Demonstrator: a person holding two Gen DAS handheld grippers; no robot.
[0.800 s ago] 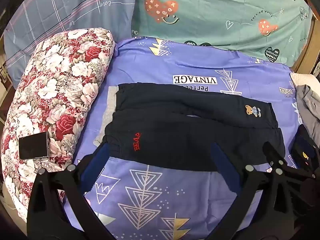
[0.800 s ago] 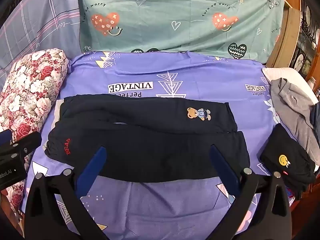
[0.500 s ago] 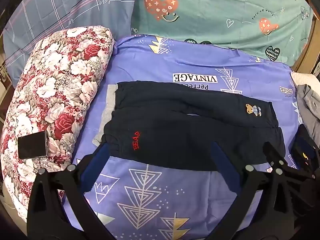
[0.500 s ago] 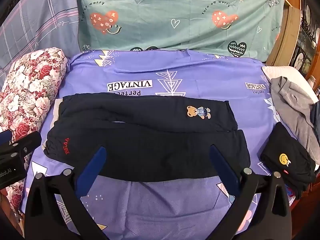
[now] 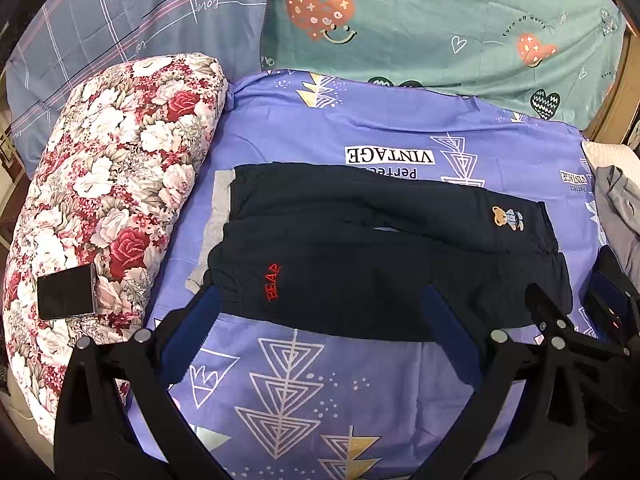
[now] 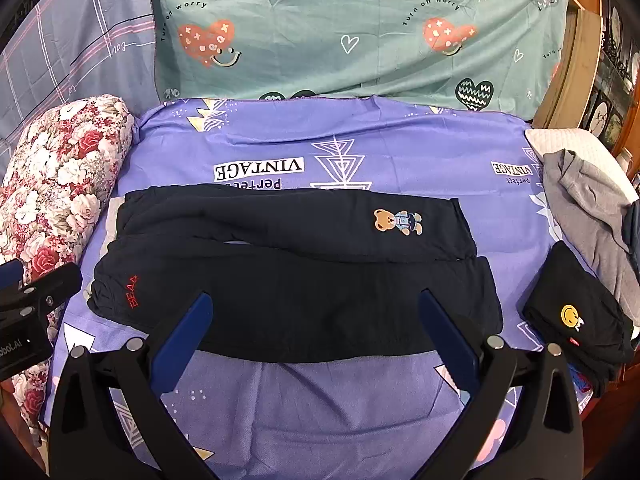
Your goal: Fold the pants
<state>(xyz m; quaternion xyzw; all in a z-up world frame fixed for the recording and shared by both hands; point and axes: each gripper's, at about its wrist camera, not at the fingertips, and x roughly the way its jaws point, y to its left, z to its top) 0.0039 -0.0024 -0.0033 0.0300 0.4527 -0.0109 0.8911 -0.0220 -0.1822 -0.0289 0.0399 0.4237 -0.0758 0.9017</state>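
Dark navy pants [image 5: 380, 256] lie flat, stretched left to right on the purple printed sheet [image 5: 304, 380], both legs side by side. A red embroidered word [image 5: 273, 282] marks the near leg and a bear patch [image 6: 398, 222] the far one. My left gripper [image 5: 318, 291] hangs open above the pants' near edge, towards their left end, holding nothing. Over the middle of that near edge my right gripper [image 6: 314, 298] stands open and empty too. A grey cloth [image 5: 218, 216] pokes out from under the pants' left end.
A floral bolster [image 5: 112, 184] with a dark phone [image 5: 66, 296] on it lies along the left. Folded black clothing with a smiley patch [image 6: 572, 316] and a grey garment [image 6: 588, 208] sit at the right, by a wooden frame [image 6: 576, 68]. Teal bedding [image 6: 360, 32] lies behind.
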